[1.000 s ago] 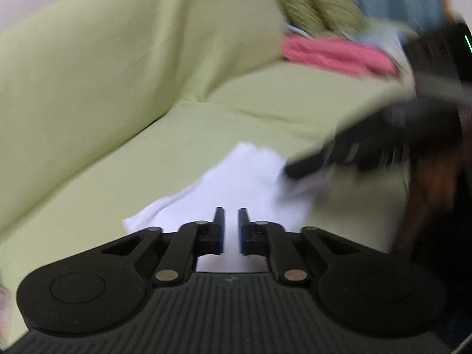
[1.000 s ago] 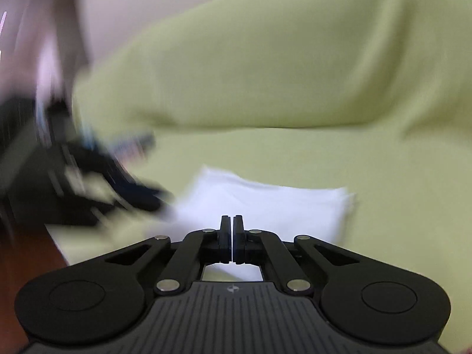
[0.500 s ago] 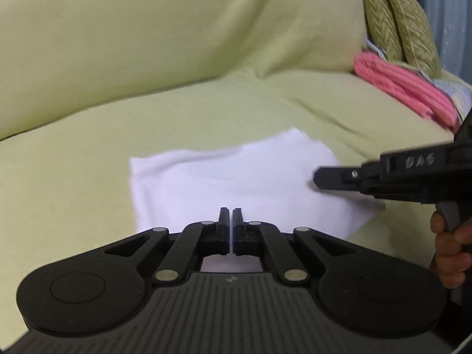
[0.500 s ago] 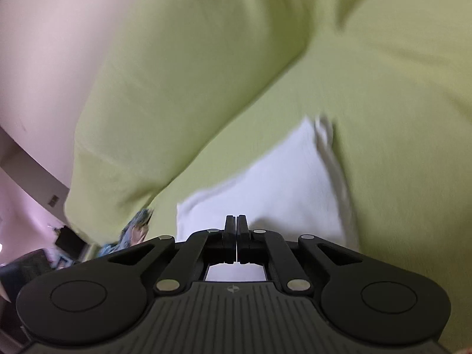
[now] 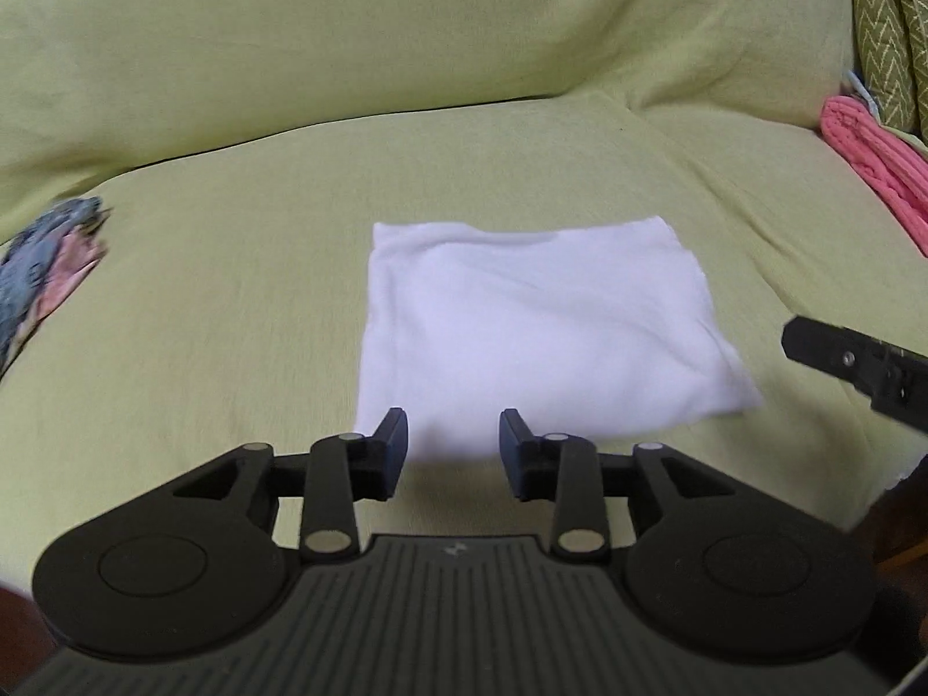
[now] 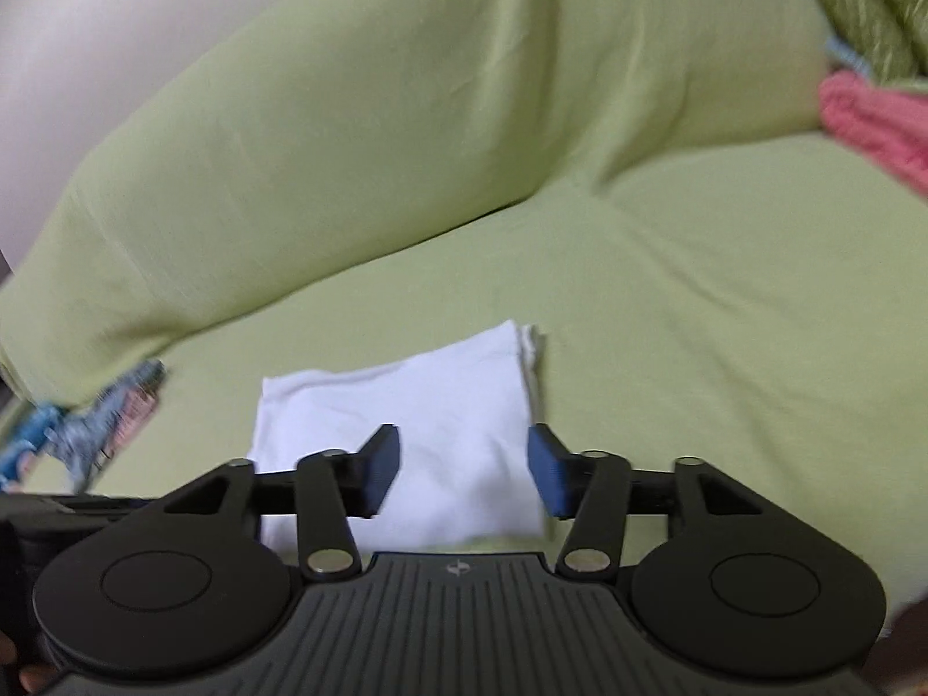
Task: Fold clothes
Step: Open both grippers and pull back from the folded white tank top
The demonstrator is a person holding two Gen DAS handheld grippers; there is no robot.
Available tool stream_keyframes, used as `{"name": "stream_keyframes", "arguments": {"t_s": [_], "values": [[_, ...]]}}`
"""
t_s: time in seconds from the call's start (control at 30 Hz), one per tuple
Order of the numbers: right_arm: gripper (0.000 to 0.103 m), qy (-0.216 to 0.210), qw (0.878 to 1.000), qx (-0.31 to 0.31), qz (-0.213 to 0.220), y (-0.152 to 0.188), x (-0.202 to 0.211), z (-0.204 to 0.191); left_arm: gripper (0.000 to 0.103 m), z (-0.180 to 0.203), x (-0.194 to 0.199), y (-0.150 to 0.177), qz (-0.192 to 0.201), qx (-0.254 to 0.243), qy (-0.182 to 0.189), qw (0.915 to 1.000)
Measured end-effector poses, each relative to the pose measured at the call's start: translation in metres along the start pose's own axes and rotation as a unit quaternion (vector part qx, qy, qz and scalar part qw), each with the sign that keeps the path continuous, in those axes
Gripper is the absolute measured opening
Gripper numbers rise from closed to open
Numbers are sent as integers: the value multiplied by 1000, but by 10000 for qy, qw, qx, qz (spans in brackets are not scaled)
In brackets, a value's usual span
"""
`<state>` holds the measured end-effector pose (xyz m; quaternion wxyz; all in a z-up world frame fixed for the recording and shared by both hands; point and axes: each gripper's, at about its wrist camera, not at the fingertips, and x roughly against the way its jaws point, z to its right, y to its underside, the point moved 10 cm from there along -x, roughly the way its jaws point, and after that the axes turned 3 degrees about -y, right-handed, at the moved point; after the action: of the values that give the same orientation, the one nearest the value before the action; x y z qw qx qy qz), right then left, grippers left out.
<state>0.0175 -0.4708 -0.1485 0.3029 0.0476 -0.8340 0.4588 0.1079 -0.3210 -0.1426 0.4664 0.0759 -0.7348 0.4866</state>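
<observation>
Blurred patterned cloth (image 5: 46, 267) is cut off at the frame edge.

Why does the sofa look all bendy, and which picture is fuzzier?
Left wrist view: the fisheye lens curves the green sofa; the white folded cloth is fairly sharp, with soft edges near the frame. Right wrist view: blurrier overall, the cloth and the patterned fabric smeared. Lighting is soft, without glare.
</observation>
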Motion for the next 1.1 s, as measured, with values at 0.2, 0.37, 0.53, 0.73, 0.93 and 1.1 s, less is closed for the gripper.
{"name": "stream_keyframes", "arguments": {"t_s": [0.2,0.37,0.53,0.73,0.93,1.1], "values": [[73,304,9990,306,-131,25,63,-1,45,21,45,21,113,-138,30,9998],[82,424,9982,348,-248,52,94,-5,59,26,73,39,249,-200,-56,9995],[86,443,9977,474,-218,63,119,-14,63,23,90,57,267,-190,-156,9993],[87,438,9975,521,-214,70,135,-23,70,14,107,73,270,-106,-188,9994],[88,500,9964,634,-242,68,146,-29,74,5,121,78,395,-12,-269,9989],[91,590,9958,671,-223,70,156,-30,77,5,129,80,464,-25,-259,9986]]}}
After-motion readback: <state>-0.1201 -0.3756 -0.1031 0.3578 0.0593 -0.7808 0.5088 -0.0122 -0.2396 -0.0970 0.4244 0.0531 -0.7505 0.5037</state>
